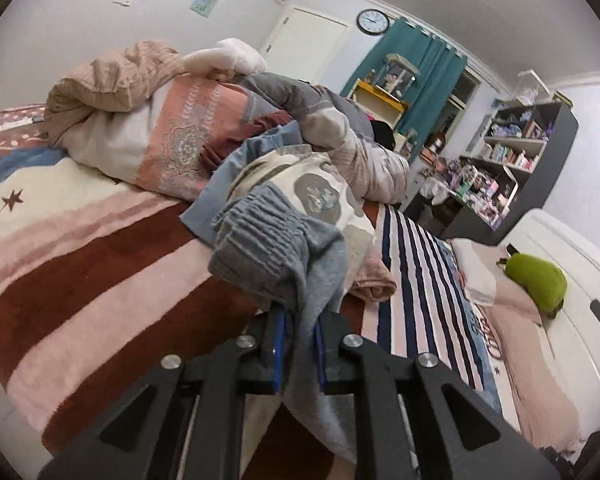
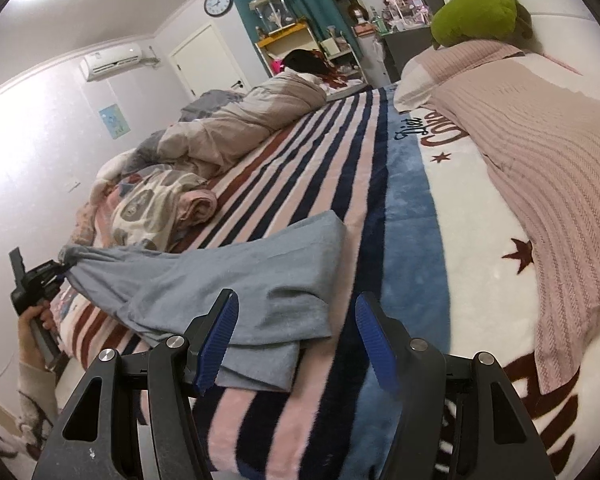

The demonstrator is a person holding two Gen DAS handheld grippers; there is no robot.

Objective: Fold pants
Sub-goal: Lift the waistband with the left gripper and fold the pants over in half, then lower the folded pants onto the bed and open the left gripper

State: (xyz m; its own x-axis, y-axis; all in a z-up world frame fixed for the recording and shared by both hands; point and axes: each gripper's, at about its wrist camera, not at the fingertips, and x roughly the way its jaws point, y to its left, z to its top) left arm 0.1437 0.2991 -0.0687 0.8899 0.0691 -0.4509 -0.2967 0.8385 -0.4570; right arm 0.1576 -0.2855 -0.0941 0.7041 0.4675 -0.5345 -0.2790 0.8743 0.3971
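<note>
Close in, lower centre of the left wrist view: left gripper (image 1: pixel 300 350) clamped on the grey pants (image 1: pixel 284 248), cloth pinched between the blue pads, elastic waistband bunched just above the fingers. The right wrist view shows the same gripper at far left, lifted off the bed, pants hanging taut from it; the person's hand (image 2: pixel 34 318) wraps the handle below.

Lower centre of the right wrist view: right gripper (image 2: pixel 296 340) spread wide, holding nothing, fingers pointing along the bed. Its left pad (image 2: pixel 220 340) overlaps the near hem of the pants (image 2: pixel 236 280); touching or just above, cannot tell.

Pants legs lie stacked across the striped blanket (image 2: pixel 300 168), mid-frame, running up-left to the held waistband.

Judgement: step in hand is getting a second grip on the leg end. Best taken by closing over both hem layers together, then keeping the cloth lightly tensioned against the left grip so the fold lands flat.

Farther up: rumpled quilt (image 2: pixel 236 128), pink pillow (image 2: pixel 540 152) at right, green plush (image 2: pixel 480 12) at top right.
</note>
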